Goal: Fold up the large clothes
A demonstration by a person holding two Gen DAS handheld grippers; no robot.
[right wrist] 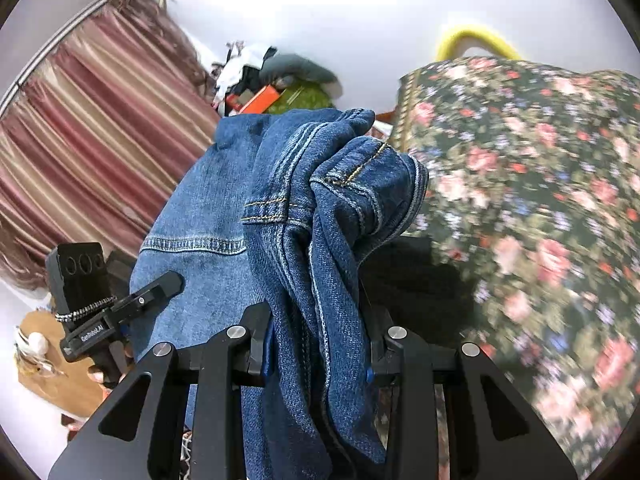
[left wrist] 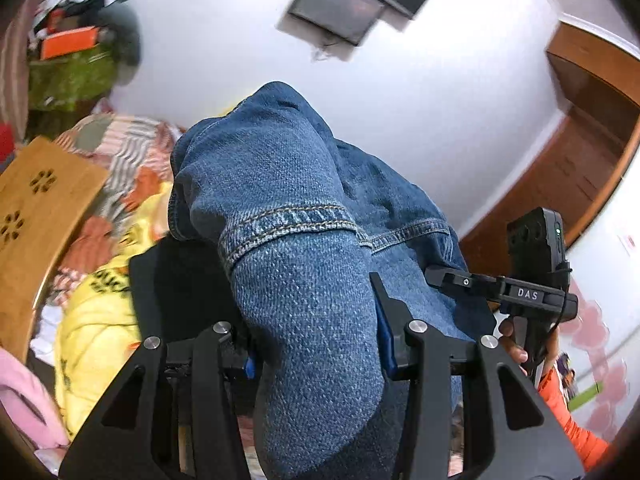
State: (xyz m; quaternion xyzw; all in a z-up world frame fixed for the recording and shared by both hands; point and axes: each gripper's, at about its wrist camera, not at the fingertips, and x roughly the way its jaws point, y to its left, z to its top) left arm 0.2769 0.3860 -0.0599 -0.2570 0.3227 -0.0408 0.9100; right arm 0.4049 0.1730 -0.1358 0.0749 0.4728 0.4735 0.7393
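Blue jeans (left wrist: 304, 280), floral green cloth (right wrist: 532, 184)

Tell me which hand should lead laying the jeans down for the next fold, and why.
Probably the left. The left tongs clamp a smooth, single hemmed end of the jeans, easy to place flat. The right tongs grip a bunched, twisted wad of seams, which likely needs straightening first.

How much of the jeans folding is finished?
Done: both tongs have picked up the blue jeans. In hand: the left tongs and right tongs each clamp bunched denim, lifted. Left: no neat fold shows yet, so the folding itself remains.
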